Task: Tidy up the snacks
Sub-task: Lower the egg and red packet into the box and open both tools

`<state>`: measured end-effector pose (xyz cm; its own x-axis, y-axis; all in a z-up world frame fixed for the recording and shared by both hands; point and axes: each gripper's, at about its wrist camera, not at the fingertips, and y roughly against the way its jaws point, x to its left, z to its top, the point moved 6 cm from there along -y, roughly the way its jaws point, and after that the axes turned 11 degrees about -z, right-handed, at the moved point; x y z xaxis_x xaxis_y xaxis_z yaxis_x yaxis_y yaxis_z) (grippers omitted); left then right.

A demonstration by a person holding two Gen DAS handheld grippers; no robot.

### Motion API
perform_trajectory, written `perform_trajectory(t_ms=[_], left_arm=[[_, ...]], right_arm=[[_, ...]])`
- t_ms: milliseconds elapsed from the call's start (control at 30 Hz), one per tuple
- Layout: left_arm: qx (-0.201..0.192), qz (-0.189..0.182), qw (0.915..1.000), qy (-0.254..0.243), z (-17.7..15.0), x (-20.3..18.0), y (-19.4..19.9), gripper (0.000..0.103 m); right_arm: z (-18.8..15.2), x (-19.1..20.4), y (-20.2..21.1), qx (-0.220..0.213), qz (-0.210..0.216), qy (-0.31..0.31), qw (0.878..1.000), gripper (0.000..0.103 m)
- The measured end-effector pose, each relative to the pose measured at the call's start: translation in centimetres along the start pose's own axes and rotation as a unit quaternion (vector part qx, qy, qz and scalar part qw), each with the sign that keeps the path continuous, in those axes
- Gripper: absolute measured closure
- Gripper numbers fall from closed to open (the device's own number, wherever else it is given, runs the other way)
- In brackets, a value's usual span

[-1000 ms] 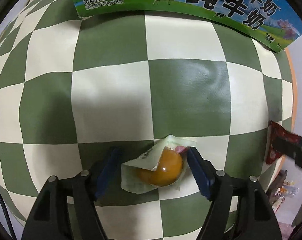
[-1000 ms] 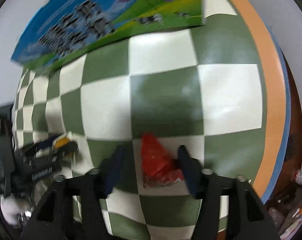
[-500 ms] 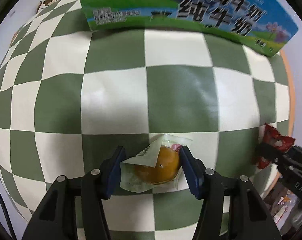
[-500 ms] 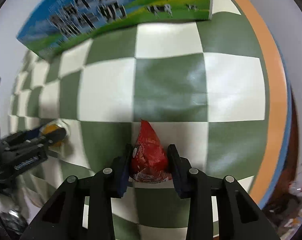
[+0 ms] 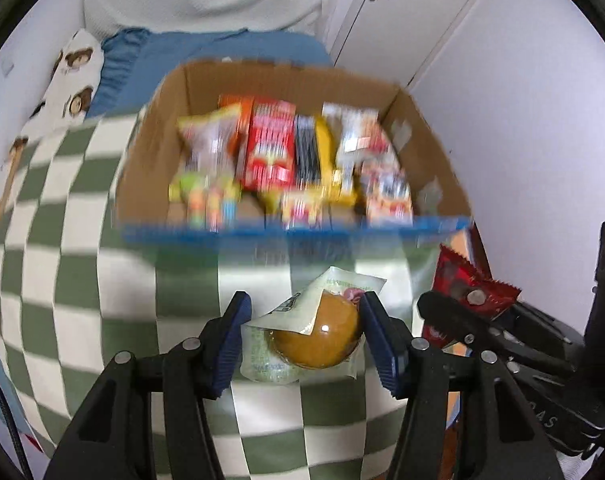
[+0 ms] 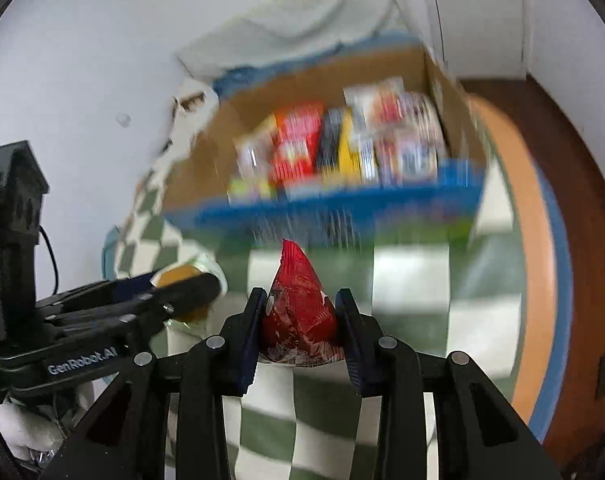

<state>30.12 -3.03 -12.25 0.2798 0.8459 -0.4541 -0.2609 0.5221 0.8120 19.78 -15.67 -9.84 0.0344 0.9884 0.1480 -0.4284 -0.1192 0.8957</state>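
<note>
Left wrist: left gripper (image 5: 302, 334) now clamped on the bun (image 5: 316, 336), lifted off the cloth (image 5: 62, 280); box (image 5: 418, 128) now visible beyond.

Right wrist: right gripper (image 6: 300, 322) clamped on the red packet (image 6: 300, 304), likewise raised. Both snacks appear ready for boxing.

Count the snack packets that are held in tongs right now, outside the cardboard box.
2. A clear-wrapped round orange cake sits in the left tongs; a red foil packet sits in the right tongs. None seem hidden.
</note>
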Motion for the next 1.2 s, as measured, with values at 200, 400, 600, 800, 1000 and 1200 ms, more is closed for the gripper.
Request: perform_trajectory(t_ms=[200,400,600,800,1000,1200], left_arm=[[0.001,0.026,0.9997,-0.003,6.5,0.6,-1.5,0.049],[0.058,0.039,0.9972,0.026,9.5,3.5,-6.8,0.049],[0.113,0.042,0.9914,0.051,9.4,5.6,-10.8,0.049],[0.143,0.03,0.9856,0.085,8.6,6.3,-12.3,0.048],[0.127,0.057,0.9878,0.071,8.6,6.5,-11.4,0.013],[0.112,0.075,0.9889,0.062,8.3,6.8,-9.8,0.012]], right_arm=[[8.4,0.9,-1.3,-0.029,-0.019,0.007,0.999,0.065],[11.8,0.7,-6.6,0.014,-0.032,0.009,0.999,0.065],[11.2,0.3,-11.4,0.069,-0.035,0.013,0.997,0.065],[10.6,-0.9,-14.2,0.117,-0.06,0.0,0.991,0.031],[10.8,-1.0,-14.8,0.122,-0.108,0.022,0.986,0.003],[11.2,-1.3,-14.5,0.109,-0.144,0.028,0.983,0.003]])
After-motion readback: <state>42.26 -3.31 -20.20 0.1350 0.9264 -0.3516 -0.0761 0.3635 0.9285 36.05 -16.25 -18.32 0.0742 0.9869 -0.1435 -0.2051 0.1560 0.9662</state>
